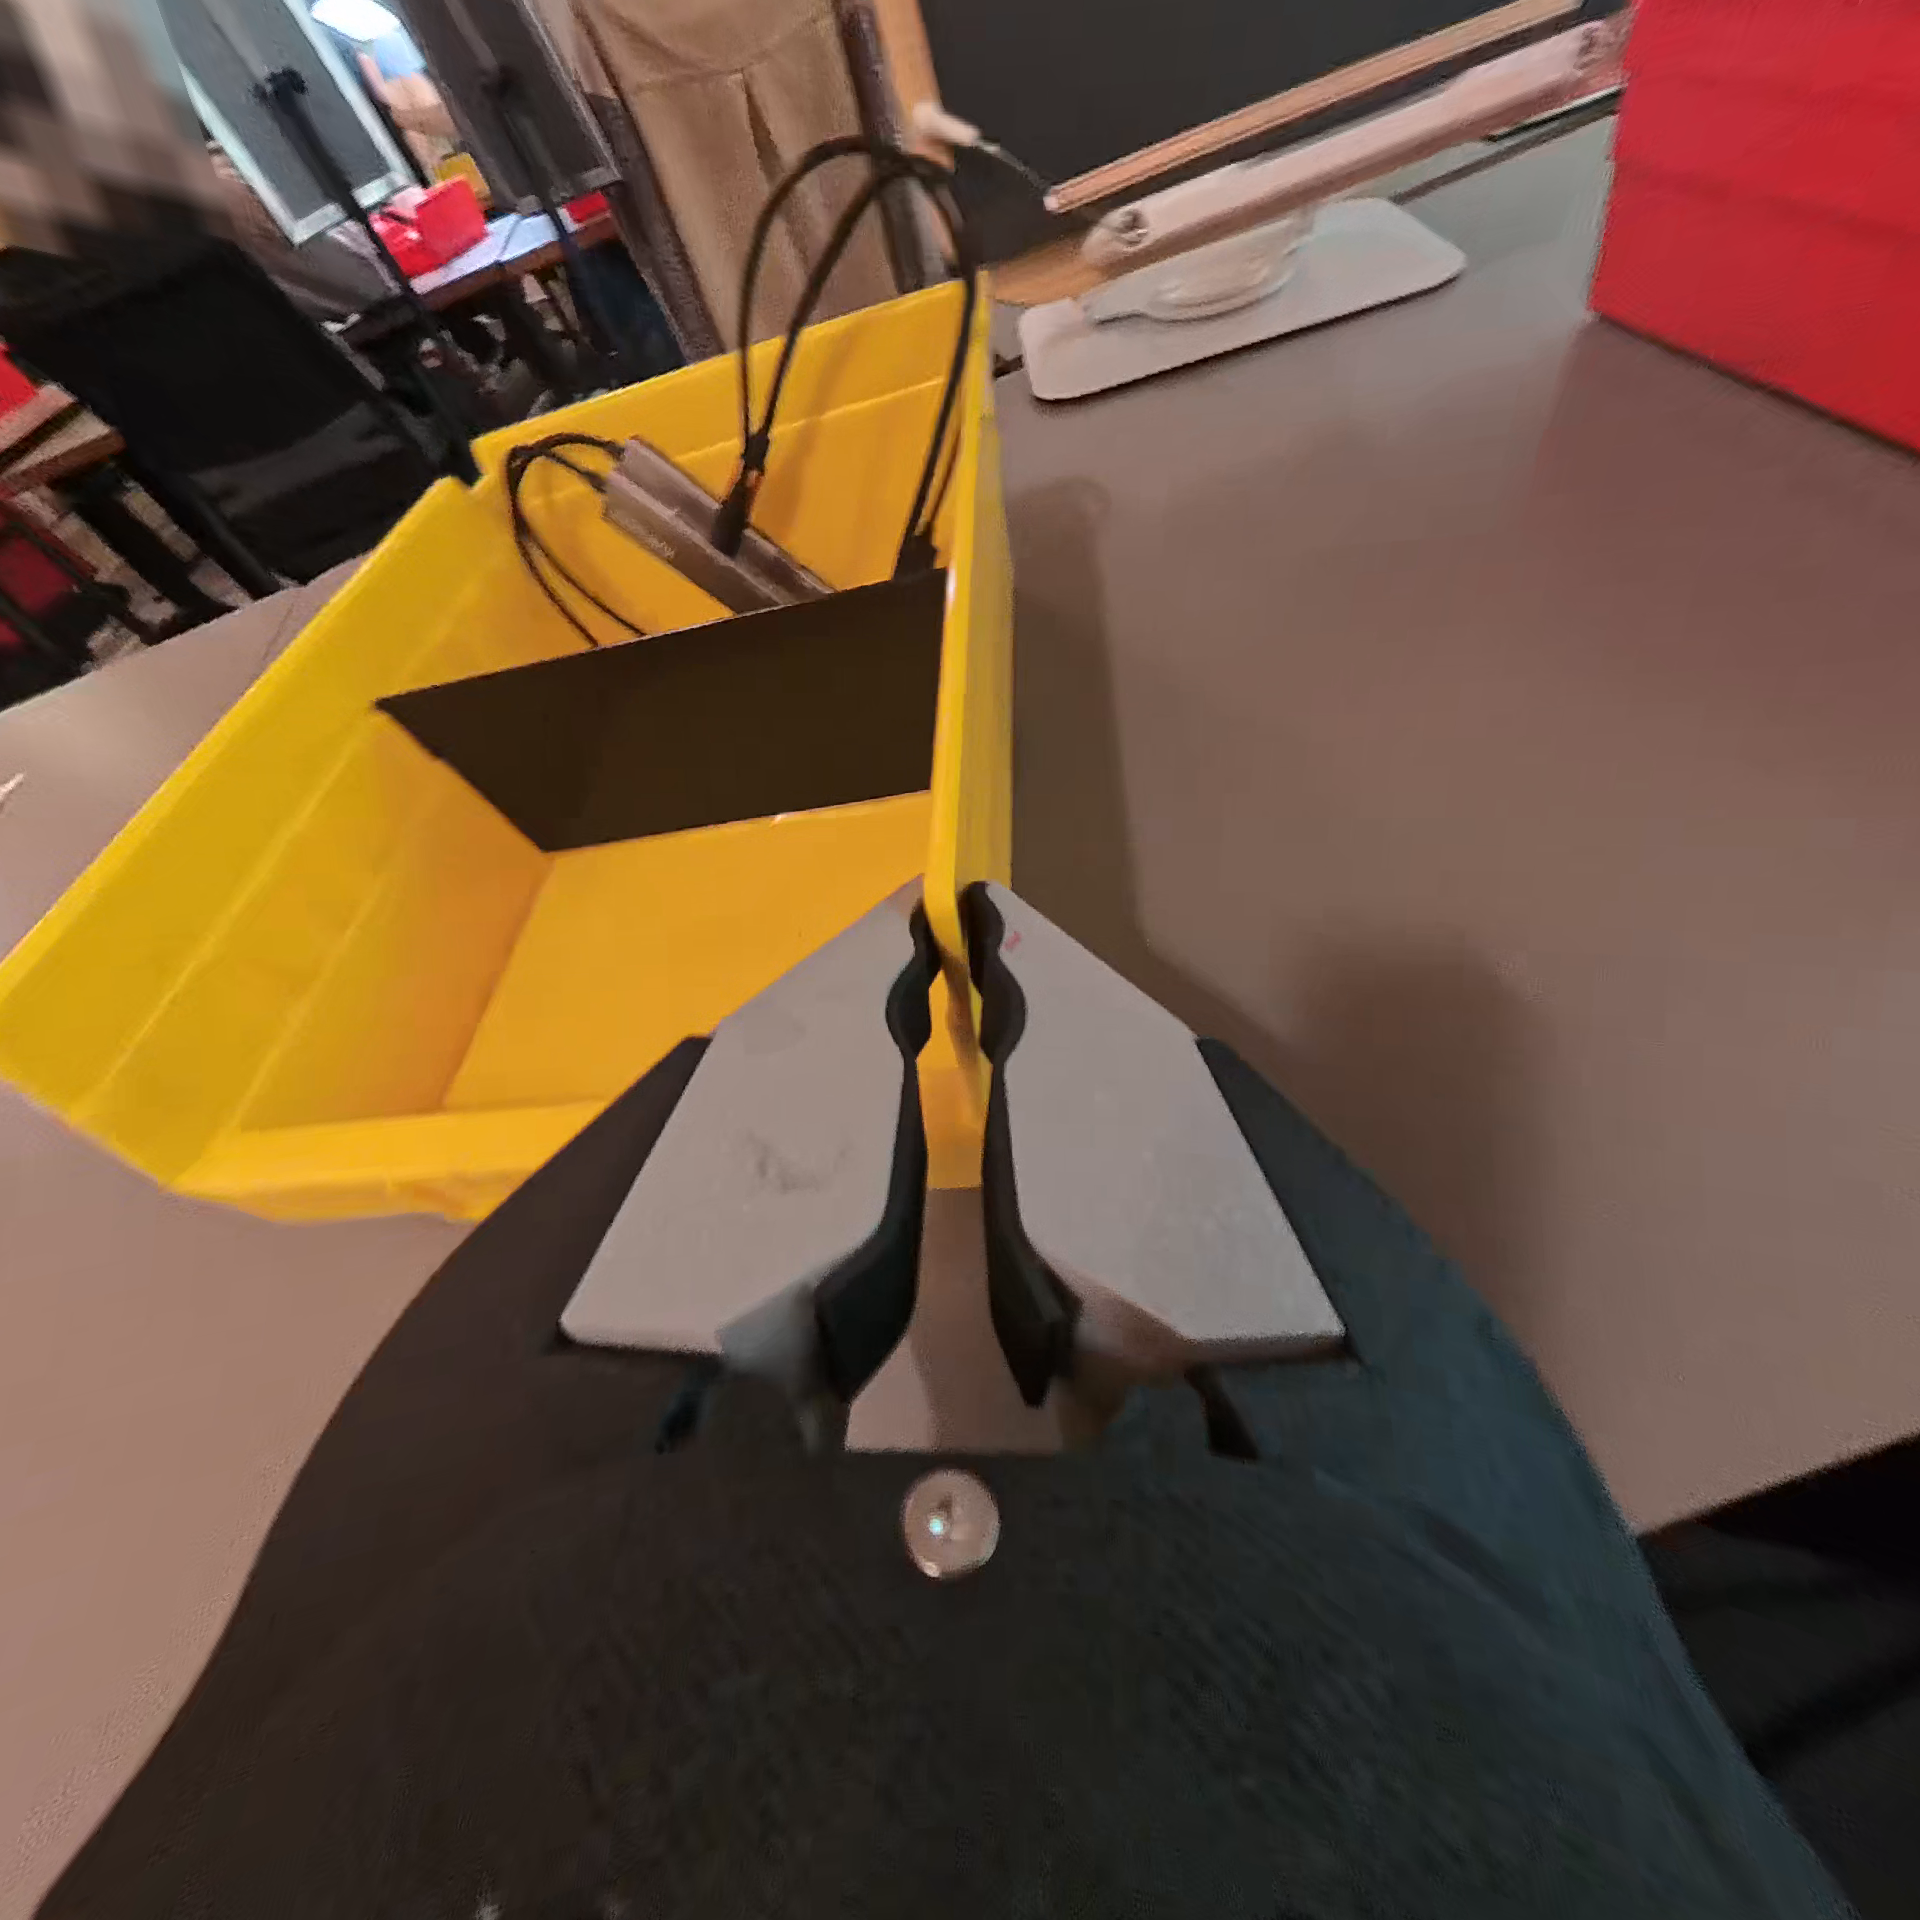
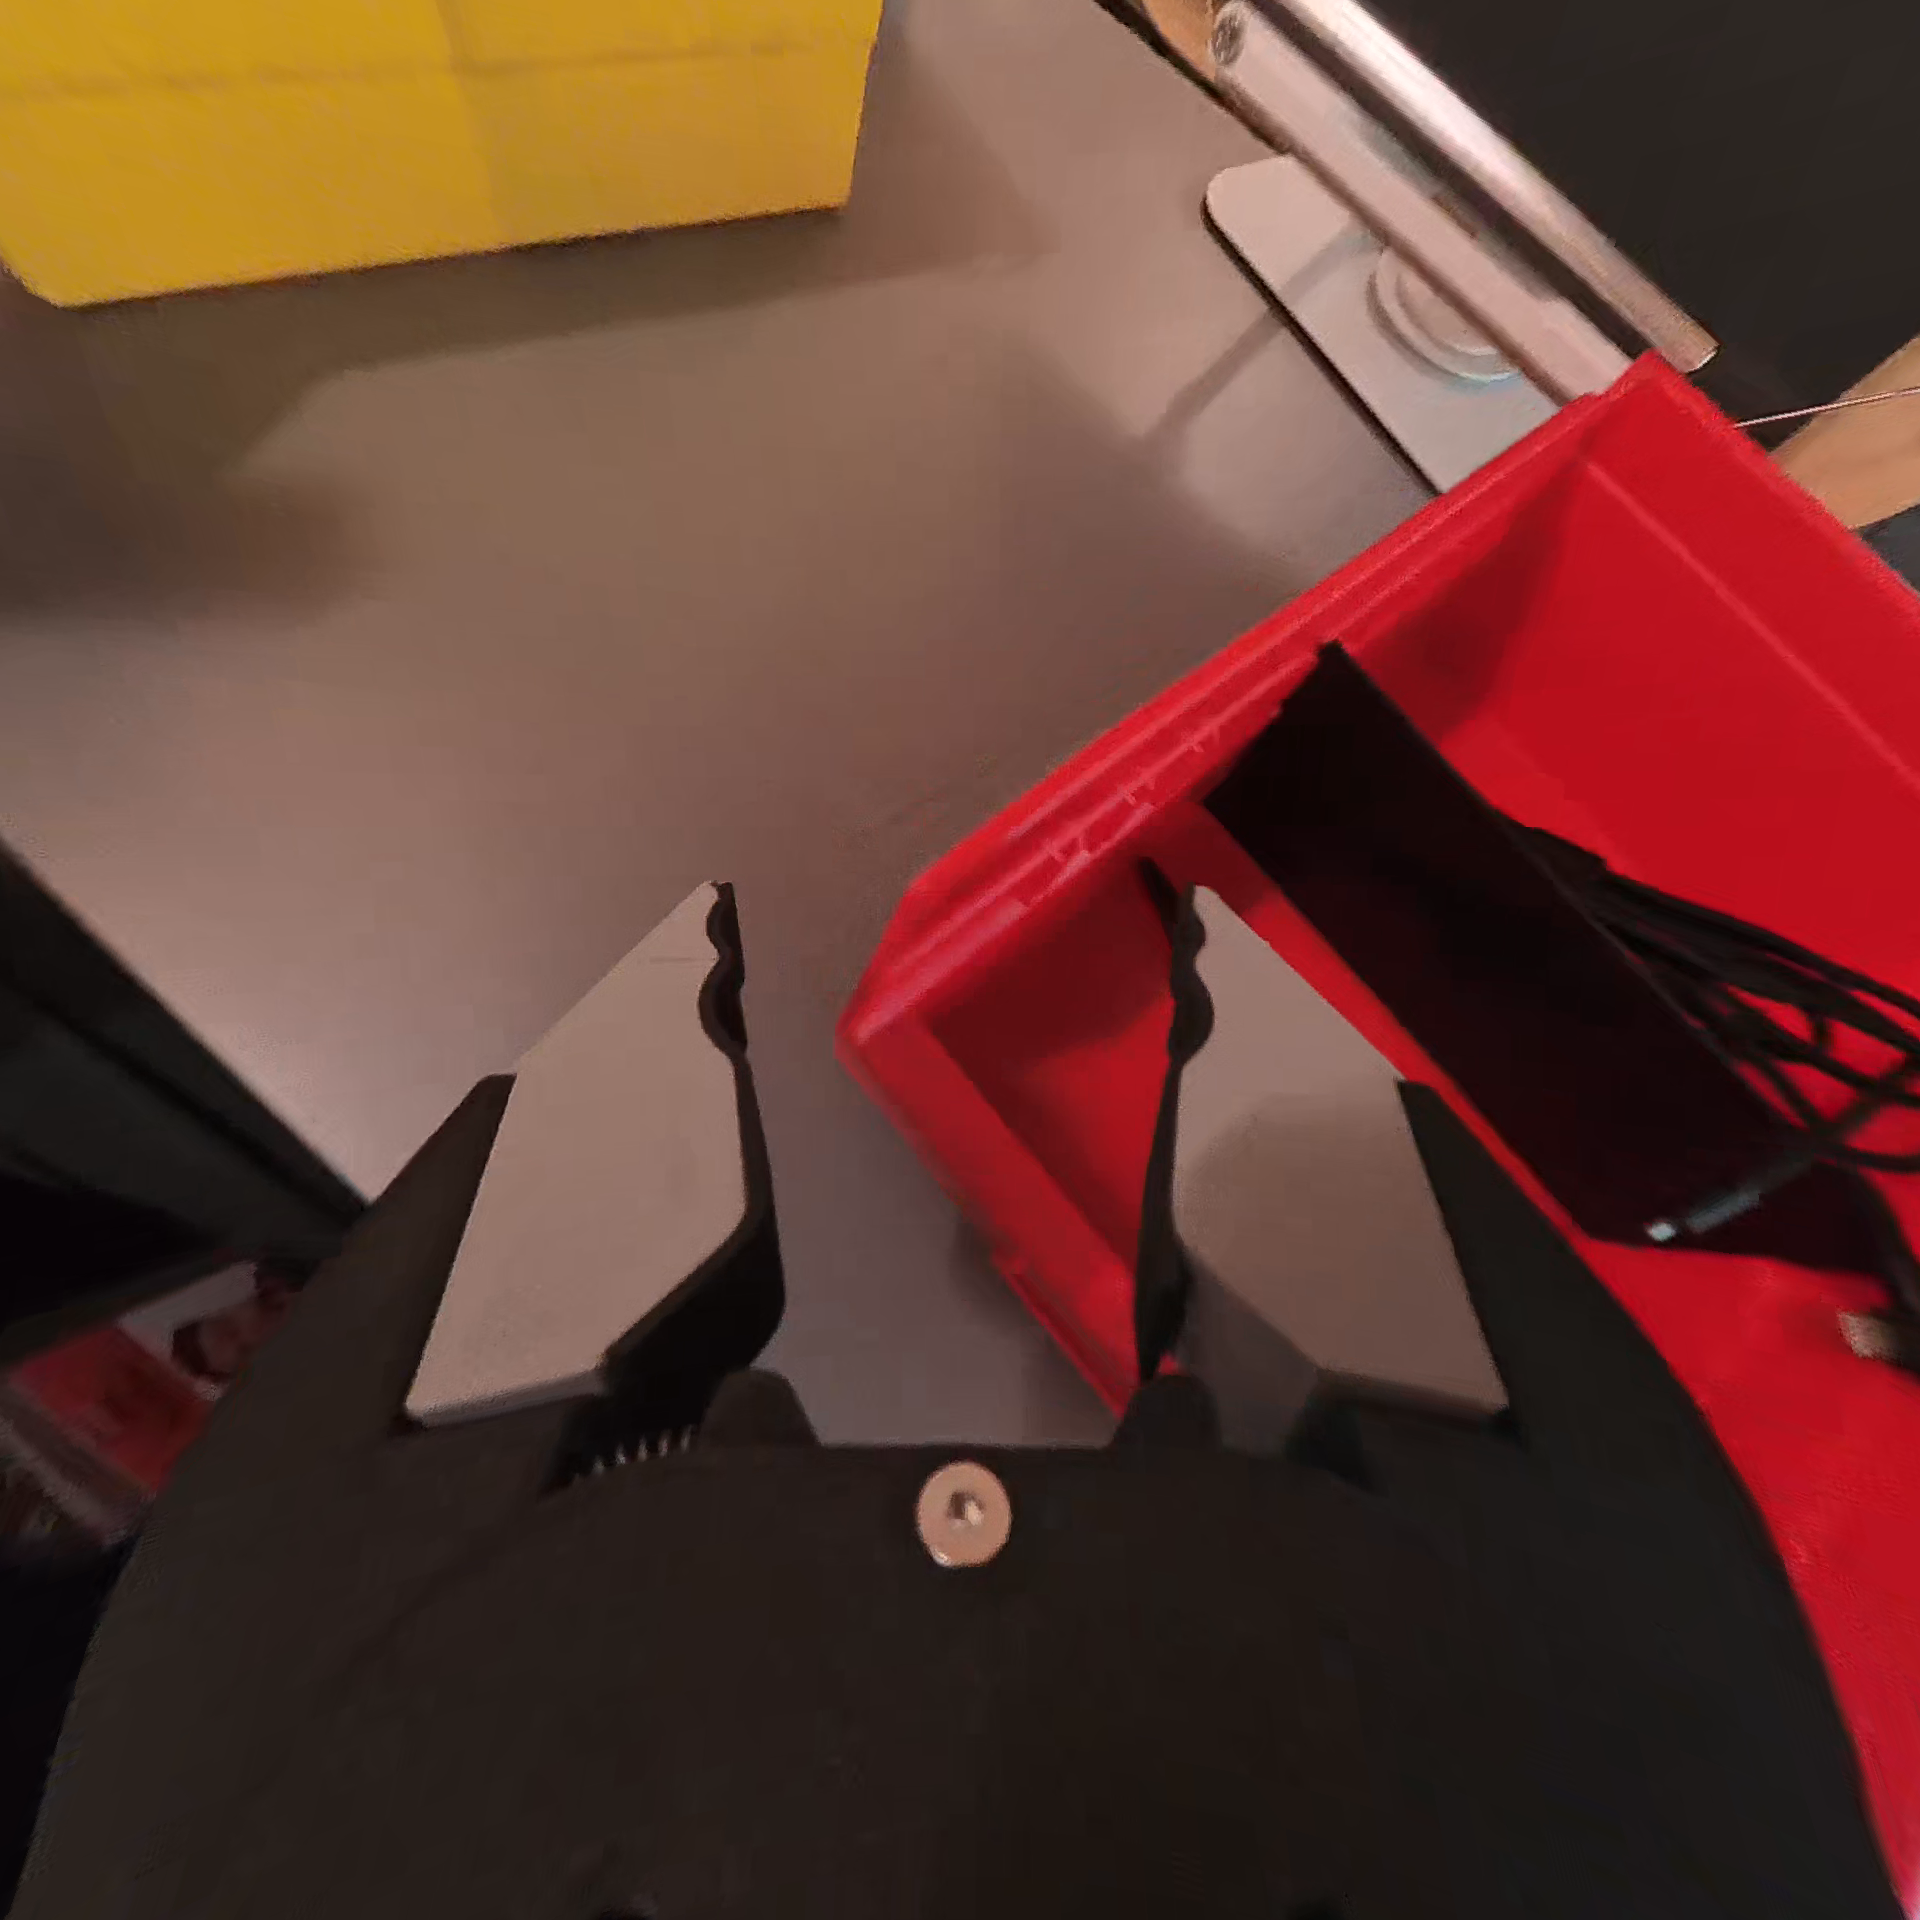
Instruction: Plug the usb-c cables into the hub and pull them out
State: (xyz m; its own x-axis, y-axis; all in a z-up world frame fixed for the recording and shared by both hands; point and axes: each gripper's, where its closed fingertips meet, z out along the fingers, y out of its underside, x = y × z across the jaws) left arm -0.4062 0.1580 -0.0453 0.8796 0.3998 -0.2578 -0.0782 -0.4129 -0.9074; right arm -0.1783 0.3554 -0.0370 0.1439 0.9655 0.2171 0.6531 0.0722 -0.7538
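Over the desk (image 1: 1455,831), left tongs (image 1: 954,925) pinch the yellow bin (image 1: 312,935) wall; hub (image 1: 675,530) and cables (image 1: 769,312) lie in its far compartment. Right tongs (image 2: 951,904), wide open and empty, straddle the red bin (image 2: 1662,675) corner. Plugging hasn't begun, I judge; next, reach a plug.

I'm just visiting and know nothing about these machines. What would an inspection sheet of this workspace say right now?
Surface: brown table, mostly bare between the bins.
Job's things: grey hub in the far compartment of the yellow bin, behind a black divider.
Clutter: red bin with its own black divider; silver stand base.
Grippers: left gripper shut on the yellow bin's side wall; right gripper open, one finger over the red bin's near corner.
Cables: black cables looping up from the hub; a black bundle in the red bin.
Surroundings: other desks and tripods beyond the table, blurred.
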